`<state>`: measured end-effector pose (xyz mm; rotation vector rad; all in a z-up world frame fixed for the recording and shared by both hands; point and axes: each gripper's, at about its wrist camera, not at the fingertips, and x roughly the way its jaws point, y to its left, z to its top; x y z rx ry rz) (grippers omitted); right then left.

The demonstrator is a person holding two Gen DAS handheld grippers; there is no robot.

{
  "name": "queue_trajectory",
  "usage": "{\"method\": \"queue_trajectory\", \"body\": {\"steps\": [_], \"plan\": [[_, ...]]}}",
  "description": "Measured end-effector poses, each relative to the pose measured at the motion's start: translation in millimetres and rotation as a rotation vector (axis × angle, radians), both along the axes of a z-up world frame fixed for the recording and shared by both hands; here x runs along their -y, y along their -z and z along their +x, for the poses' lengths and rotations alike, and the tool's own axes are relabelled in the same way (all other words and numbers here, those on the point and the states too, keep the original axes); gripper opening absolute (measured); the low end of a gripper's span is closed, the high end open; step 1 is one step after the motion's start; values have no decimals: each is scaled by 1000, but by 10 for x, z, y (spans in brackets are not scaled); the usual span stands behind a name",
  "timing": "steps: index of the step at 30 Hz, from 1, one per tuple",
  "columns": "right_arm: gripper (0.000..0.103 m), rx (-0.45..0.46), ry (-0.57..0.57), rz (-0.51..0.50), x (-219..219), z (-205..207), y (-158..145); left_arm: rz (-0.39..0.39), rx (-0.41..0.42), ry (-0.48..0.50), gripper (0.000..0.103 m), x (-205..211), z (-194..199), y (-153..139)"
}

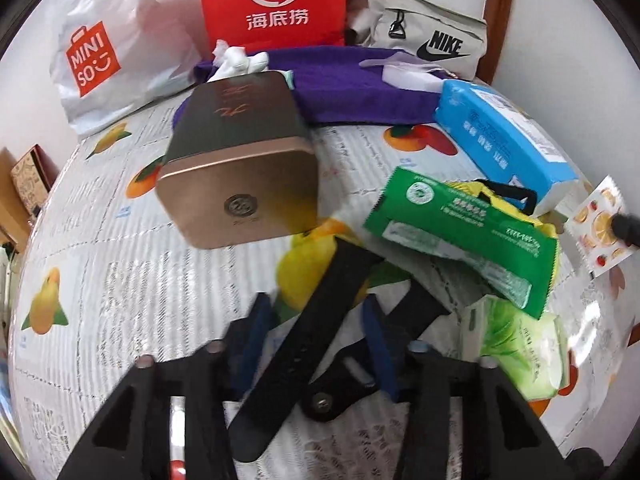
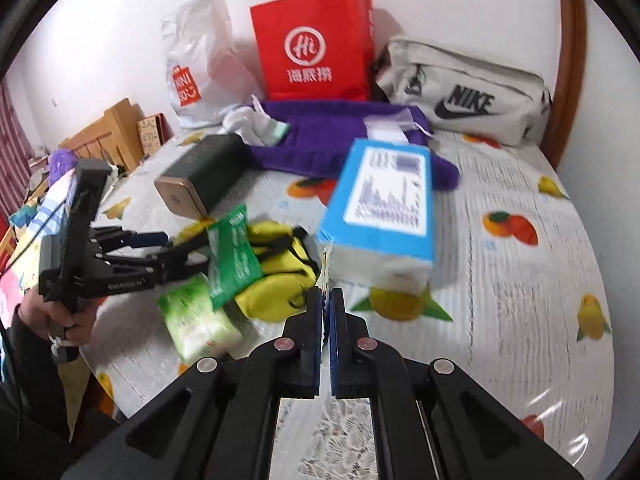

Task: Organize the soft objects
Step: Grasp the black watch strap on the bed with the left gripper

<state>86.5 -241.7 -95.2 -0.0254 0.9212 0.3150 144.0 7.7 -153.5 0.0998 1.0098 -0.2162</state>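
Right gripper [image 2: 325, 300] has its fingers [image 2: 314, 320] pressed together with only a sliver of gap. A thin white edge of the blue tissue pack [image 2: 380, 208] wrapper runs down into that gap, so my read is a pinch on the pack's end flap. The pack sits tilted, label face up and blurred, which fits being lifted by one corner rather than resting flat on the bench [image 2: 520, 280].

Left gripper [image 1: 320, 312] — fingers [image 1: 252, 336] spread apart, nothing between the blue pads. The black strap [image 1: 304, 332] crossing in front of them runs toward the yellow pouch [image 2: 280, 272]. Whether the strap touches the fingers I can't tell. In the right wrist view the left gripper [image 2: 176, 256] points into the pile of soft packs, tips beside the green wipes packet [image 2: 232, 256], so it looks staged for the next pick.

Where the soft things are:
- Green wipes packet leans on the yellow pouch, overlapping it.
- Pale green tissue pack [image 2: 200, 320] lies near the bench's front edge, just beside both.
- Purple towel [image 2: 320, 136] is spread at the back, white socks [image 2: 256, 126] on its left end.
- Dark tin [image 2: 196, 176] lies on its side — rigid, likely not part of the sort.

Red paper bag [image 2: 316, 48], MINISO bag [image 2: 196, 64] and Nike pouch [image 2: 464, 92] stand against the wall — probable destinations, though which one takes the tissues isn't evident. A flap pinch is weak, so the pack may swing or slip.
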Motion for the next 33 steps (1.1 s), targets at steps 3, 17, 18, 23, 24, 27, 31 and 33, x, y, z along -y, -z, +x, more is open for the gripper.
{"method": "queue_trajectory", "body": {"steps": [3, 17, 18, 23, 24, 27, 31, 33], "plan": [[3, -1, 10, 31, 61, -37, 45, -42, -23, -39, 22, -101, 37, -26], [3, -27, 44, 98, 227, -116, 263, 1, -21, -45, 20, -140, -122, 2], [3, -26, 51, 101, 235, -119, 265, -3, -21, -48, 20, -148, -120, 1], [4, -31, 55, 100, 243, -135, 287, -19, -13, -26, 31, -122, -136, 7], [4, -33, 55, 96, 240, -129, 300, -22, -8, -26, 32, -113, -134, 10], [8, -53, 58, 82, 232, -102, 351, -27, -1, -32, 31, -105, -110, 11], [11, -71, 44, 99, 217, -87, 421, -46, 2, -63, 20, -181, -90, -1], [8, -63, 47, 104, 213, -94, 423, -55, 7, -65, 20, -193, -99, 1]]}}
